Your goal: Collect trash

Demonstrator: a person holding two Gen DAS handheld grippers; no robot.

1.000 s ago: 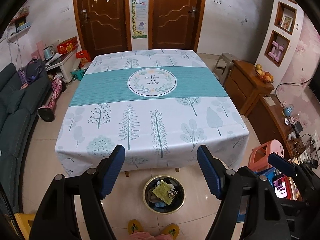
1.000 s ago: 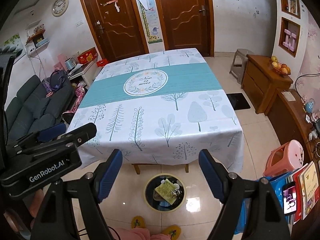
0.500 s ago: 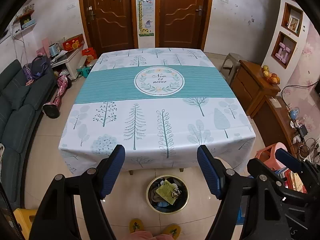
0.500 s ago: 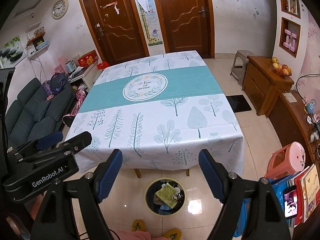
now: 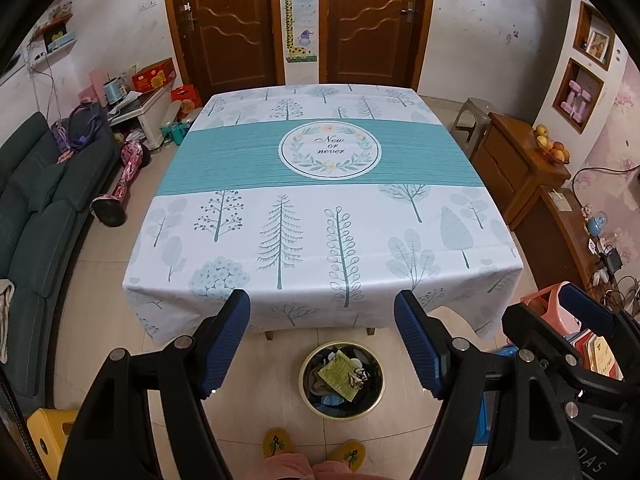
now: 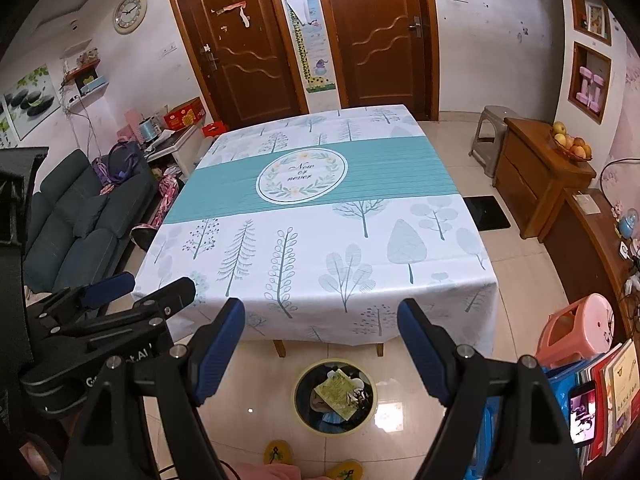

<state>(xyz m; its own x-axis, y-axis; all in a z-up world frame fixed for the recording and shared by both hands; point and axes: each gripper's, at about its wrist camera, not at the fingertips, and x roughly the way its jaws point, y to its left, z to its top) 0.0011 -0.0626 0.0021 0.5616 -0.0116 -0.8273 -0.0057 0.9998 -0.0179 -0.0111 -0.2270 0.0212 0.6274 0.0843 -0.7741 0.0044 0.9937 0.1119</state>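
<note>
Currently you hold the left gripper (image 5: 322,340) and right gripper (image 6: 321,346), jaws spread wide, gripping nothing. Trash bin (image 5: 342,382): lower centre of frame, on floor before the bench (image 5: 320,184).

1. The left wrist view looks from high up at the near edge of the table (image 5: 320,216), facing straight across it toward the two doors (image 5: 298,20), tilted down enough to take in the trash bin (image 5: 342,384) on the floor before the table.
2. The right wrist view looks from the same near side of the table (image 6: 320,240), set a little to the right and angled slightly leftward, at similar height.
3. Both views share the table, the doors (image 6: 316,36), the trash bin (image 6: 335,398) and the sofa left of the table.
</note>
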